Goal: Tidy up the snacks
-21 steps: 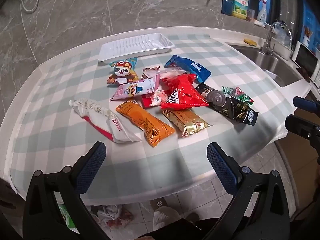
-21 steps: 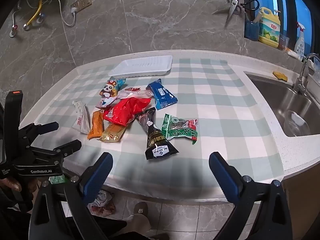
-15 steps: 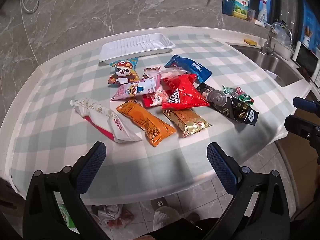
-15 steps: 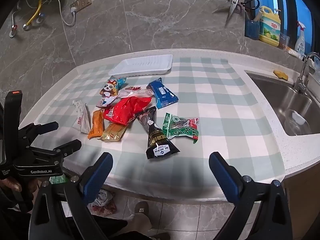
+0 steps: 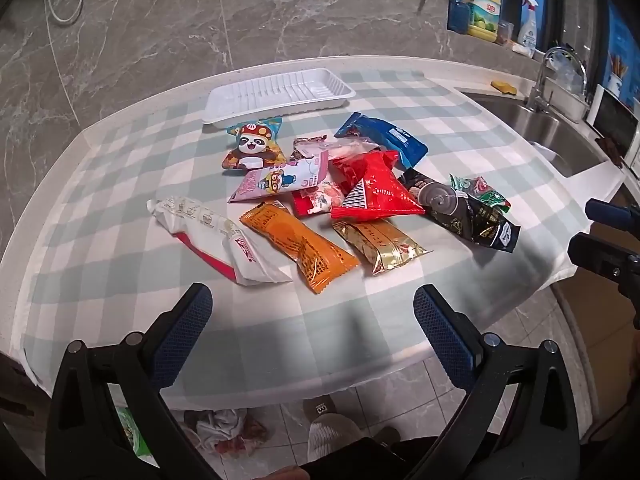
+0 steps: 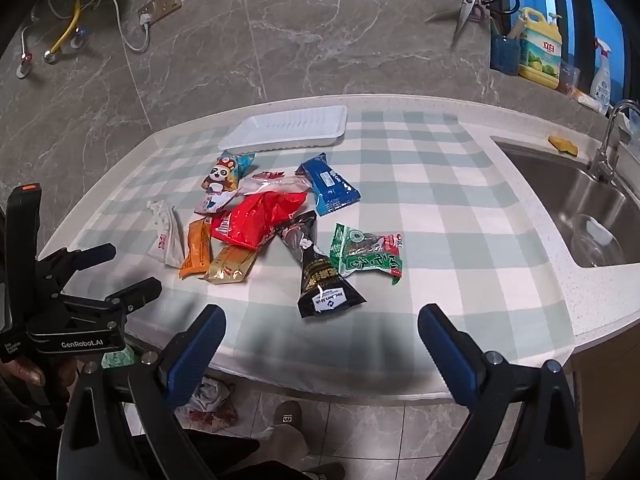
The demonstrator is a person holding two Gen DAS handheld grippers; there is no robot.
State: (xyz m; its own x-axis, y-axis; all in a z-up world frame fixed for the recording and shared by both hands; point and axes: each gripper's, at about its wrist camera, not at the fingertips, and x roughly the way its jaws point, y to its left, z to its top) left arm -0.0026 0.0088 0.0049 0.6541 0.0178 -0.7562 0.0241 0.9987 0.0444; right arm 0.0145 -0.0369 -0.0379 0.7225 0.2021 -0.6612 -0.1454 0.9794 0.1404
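both grippers' jaws gape wide, empty, before the snack pile (image 5: 344,204) and white tray (image 5: 280,96).

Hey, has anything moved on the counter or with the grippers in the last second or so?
Nothing has visibly changed. The left gripper and right gripper still hover open short of the counter, holding nothing; the snack packets and white tray lie where they were.

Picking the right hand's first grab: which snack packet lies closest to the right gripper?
The black packet with the white label: its wide end points at the open right gripper, nearer than the green packet beside it.
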